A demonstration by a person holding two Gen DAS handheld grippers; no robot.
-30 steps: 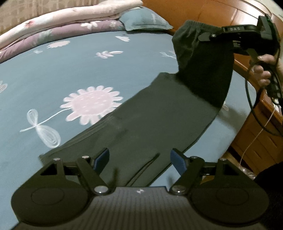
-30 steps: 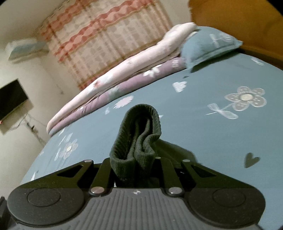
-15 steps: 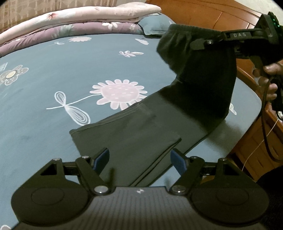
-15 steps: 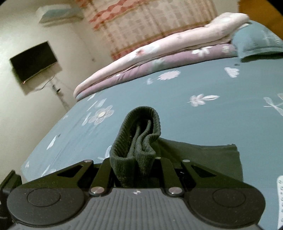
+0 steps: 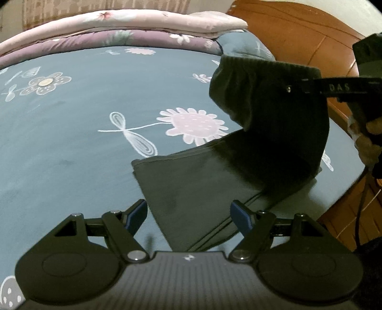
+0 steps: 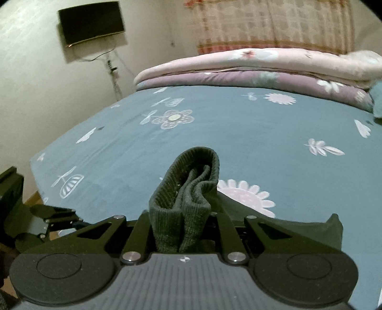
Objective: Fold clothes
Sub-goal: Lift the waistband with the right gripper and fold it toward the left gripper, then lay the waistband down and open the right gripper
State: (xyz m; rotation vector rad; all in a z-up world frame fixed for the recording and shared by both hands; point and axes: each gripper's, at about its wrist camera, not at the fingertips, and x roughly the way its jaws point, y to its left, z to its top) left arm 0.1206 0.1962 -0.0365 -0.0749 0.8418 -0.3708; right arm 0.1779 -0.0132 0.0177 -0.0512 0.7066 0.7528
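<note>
Gripping ribbed cuff of dark trousers near bed edge: right gripper clenched; left gripper spread, empty.

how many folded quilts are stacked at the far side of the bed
2: a pink quilt on top, and a purple quilt directly beneath it, along the far edge of the bed. More may be hidden behind.

Showing one dark green knit garment, two black two-finger grippers, two folded floral quilts, one teal pillow, one black wall screen.
</note>
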